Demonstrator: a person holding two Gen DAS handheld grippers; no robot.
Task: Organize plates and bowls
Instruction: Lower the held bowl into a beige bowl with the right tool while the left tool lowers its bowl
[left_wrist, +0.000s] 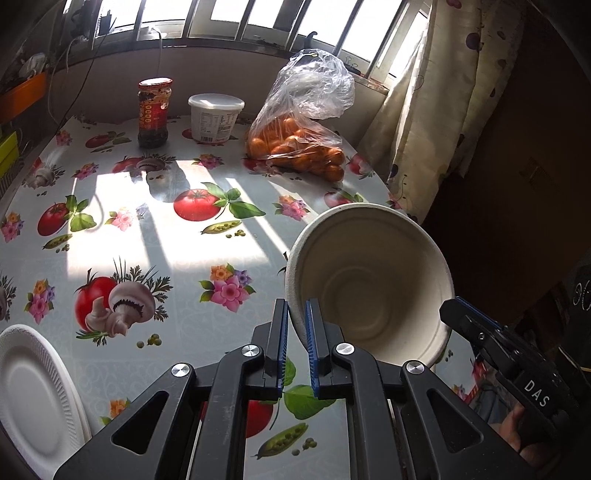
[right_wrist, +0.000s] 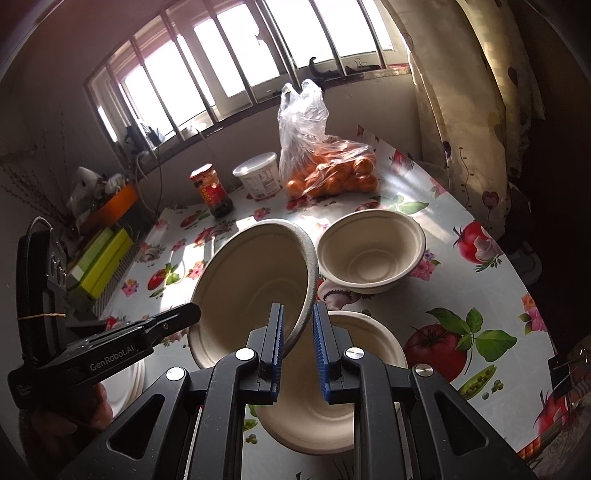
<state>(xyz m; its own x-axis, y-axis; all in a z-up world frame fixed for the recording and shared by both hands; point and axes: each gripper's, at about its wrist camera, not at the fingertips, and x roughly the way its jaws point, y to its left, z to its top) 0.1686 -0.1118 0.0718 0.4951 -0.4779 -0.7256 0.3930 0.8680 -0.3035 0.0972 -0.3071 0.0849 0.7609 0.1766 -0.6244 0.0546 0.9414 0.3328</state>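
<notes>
- Both grippers pinch one beige paper bowl, tilted and lifted off the table (right_wrist: 480, 206): left gripper (left_wrist: 296, 314) on one rim, right gripper (right_wrist: 298, 321) on the other. Held bowl (right_wrist: 255, 284) is empty.
- Two more empty bowls: one upright (right_wrist: 369, 254), another (right_wrist: 332, 417) right below the grippers.
- White foam plate (left_wrist: 33, 391), bare.
- Plastic bag (right_wrist: 332, 173) full of oranges; lidded white tub (right_wrist: 258, 175); sauce jar (right_wrist: 212, 190) with its lid on.
</notes>
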